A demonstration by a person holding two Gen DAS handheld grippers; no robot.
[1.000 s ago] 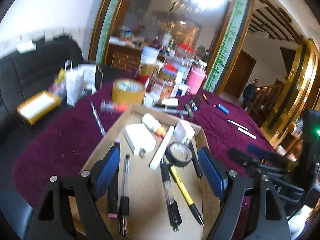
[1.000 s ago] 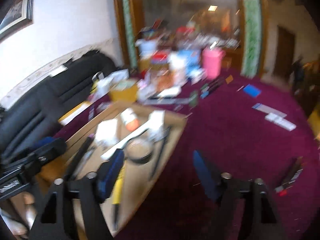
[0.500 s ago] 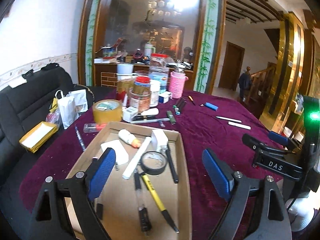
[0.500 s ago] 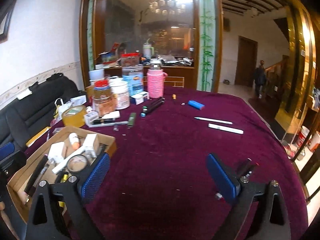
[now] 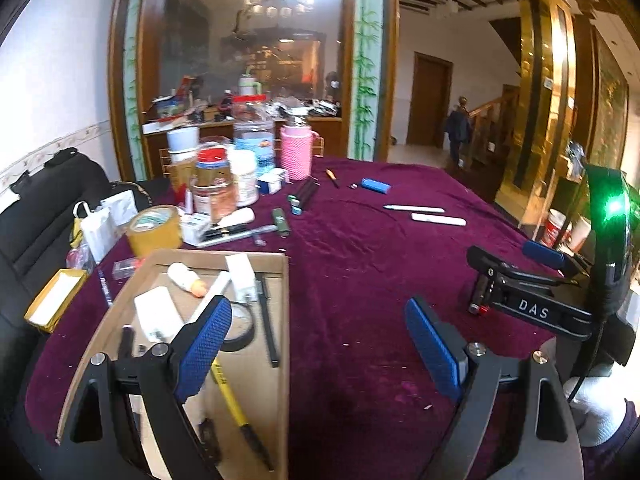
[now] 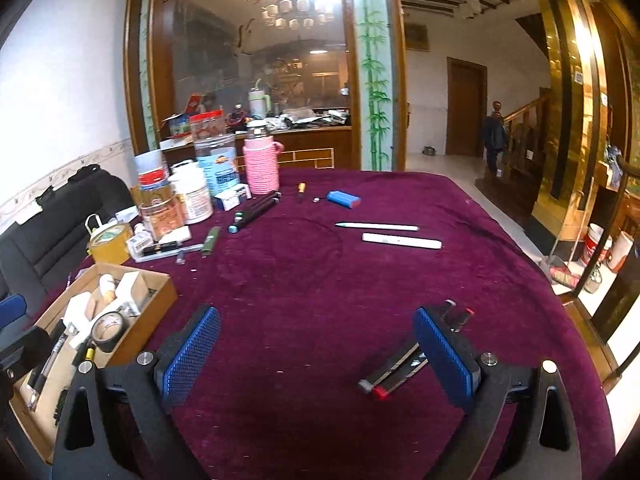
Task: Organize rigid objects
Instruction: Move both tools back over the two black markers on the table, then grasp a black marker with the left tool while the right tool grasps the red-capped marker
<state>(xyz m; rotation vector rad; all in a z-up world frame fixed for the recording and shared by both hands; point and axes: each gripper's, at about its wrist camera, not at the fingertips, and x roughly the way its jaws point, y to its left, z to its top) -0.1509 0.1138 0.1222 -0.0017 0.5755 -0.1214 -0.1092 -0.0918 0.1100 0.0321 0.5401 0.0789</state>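
Nearby, open cardboard box (image 5: 285, 320) crammed with pens, tape.

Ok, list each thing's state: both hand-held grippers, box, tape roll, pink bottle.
Left hand-held gripper: open, empty.
Right hand-held gripper: open, empty.
Cardboard box: open-topped, partly filled.
Black tape roll: lying in box.
Pink bottle: upright, capped.

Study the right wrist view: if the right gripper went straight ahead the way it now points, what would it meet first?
Probably only bare purple cloth: the open right gripper has nothing between its fingers. Farther on lie the white pen and white marker, slightly right. Depth is unclear.
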